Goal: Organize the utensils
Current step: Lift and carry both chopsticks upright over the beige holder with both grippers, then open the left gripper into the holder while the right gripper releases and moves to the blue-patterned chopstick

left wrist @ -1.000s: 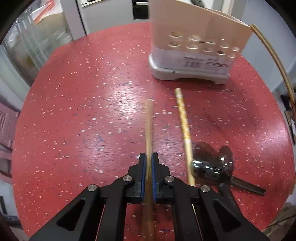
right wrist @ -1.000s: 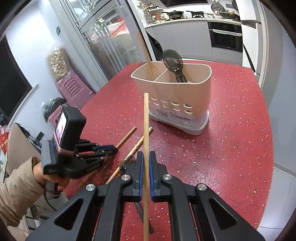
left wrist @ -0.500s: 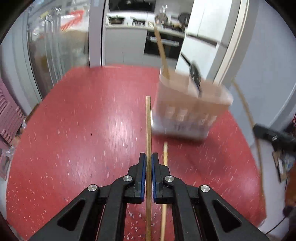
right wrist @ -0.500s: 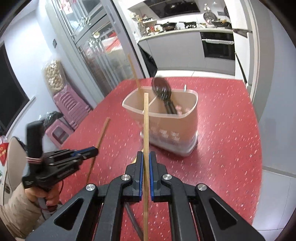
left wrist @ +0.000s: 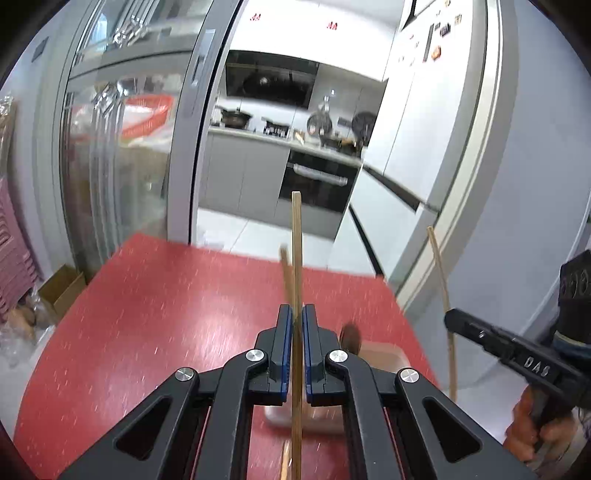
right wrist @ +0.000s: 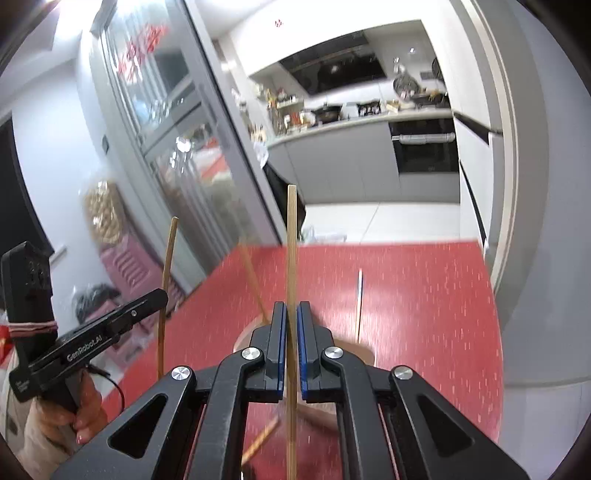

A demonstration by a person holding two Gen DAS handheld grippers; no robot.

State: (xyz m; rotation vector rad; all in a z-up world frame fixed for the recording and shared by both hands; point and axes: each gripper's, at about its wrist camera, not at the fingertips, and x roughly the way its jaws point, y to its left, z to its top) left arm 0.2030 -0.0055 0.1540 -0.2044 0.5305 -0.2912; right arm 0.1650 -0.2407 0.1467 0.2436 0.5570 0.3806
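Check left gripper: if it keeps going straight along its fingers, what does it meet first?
Probably nothing close. The left gripper, shut on a chopstick, points out over the red table toward the kitchen doorway. The utensil holder sits below that line, though depth is unclear.

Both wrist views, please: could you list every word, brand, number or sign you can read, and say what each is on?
"GenRobot.AI": on the side of the left tongs, seen from the right wrist.
"DAS": on the side of the right tongs, seen from the left wrist.
Small red marks on the kitchen ceiling: too small to read.
Red characters on the glass door: blurred, unreadable.
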